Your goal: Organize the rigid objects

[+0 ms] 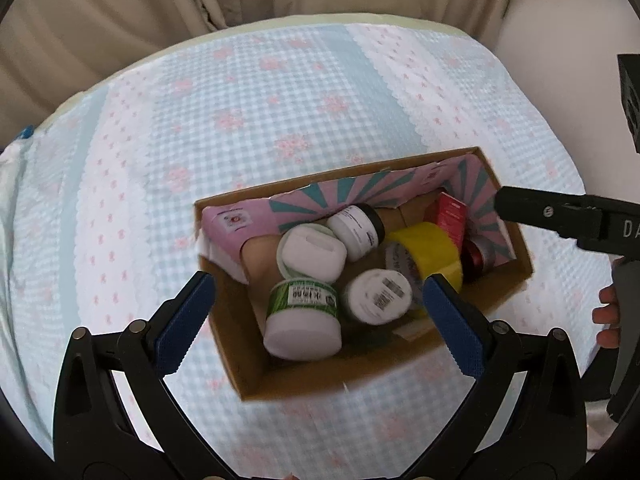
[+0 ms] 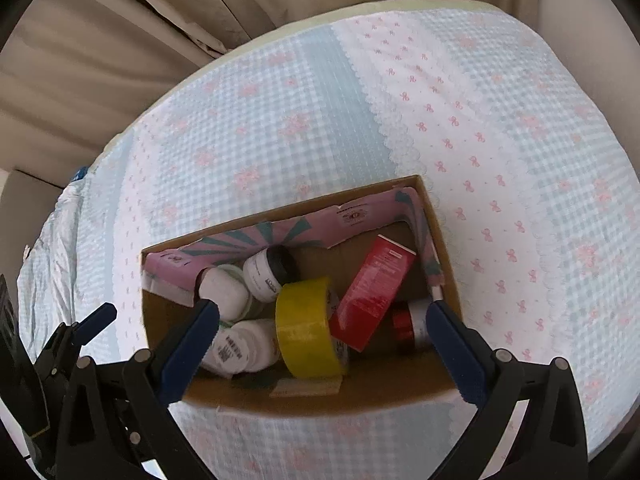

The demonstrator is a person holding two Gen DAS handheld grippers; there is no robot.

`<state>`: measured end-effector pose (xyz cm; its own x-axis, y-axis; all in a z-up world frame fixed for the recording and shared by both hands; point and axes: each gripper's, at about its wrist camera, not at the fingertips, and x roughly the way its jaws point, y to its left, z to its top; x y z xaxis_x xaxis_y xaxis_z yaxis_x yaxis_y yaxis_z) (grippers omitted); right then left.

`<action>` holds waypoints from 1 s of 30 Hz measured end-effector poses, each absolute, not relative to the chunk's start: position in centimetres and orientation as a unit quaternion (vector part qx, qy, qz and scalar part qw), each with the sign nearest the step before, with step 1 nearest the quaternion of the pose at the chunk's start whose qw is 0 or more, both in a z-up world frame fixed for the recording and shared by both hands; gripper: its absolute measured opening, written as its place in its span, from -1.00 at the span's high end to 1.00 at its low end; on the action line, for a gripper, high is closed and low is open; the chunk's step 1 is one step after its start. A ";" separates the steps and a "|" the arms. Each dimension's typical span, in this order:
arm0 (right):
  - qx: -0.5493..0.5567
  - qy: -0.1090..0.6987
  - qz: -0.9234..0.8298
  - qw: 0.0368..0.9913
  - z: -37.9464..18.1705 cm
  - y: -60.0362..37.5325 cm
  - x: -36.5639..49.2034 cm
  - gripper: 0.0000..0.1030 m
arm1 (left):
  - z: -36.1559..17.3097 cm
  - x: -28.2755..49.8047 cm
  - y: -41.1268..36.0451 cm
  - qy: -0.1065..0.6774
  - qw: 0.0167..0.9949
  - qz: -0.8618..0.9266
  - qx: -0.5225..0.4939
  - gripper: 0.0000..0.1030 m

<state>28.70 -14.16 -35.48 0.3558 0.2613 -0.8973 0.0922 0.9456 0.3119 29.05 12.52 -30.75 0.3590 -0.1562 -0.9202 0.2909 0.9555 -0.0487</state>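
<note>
A cardboard box (image 1: 516, 276) with a pink and teal lining sits on the bed; it also shows in the right wrist view (image 2: 444, 248). It holds a green-labelled white jar (image 1: 302, 320), a white case (image 1: 314, 254), white jars (image 1: 378, 296), a yellow tape roll (image 1: 430, 256) (image 2: 308, 324), a red carton (image 2: 374, 288) and a red-capped jar (image 2: 408, 326). My left gripper (image 1: 320, 316) is open and empty above the box's near left end. My right gripper (image 2: 320, 330) is open and empty above the box's near side; it also appears in the left wrist view (image 1: 560, 216).
The bed has a blue-and-white gingham cover with pink flowers (image 1: 256, 112). Beige curtains (image 1: 120, 12) hang behind it. A hand (image 1: 608, 316) holds the right gripper at the right edge. A dark object (image 1: 630, 96) stands at the far right.
</note>
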 end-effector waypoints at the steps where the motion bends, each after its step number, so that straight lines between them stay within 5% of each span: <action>1: 0.156 0.562 0.055 0.810 -34.8 -14.4 28.3 -1.00 | -30.1 28.7 12.6 0.549 0.823 -0.132 0.059 -0.99; 19: 0.025 0.423 0.107 0.899 -11.5 -19.2 15.7 -1.00 | -4.5 15.9 12.5 0.397 0.916 -0.046 -0.030 -0.99; 30: 0.000 0.326 0.079 0.942 -6.0 -20.4 9.5 -1.00 | -0.5 10.6 9.5 0.310 0.950 -0.025 0.013 -0.99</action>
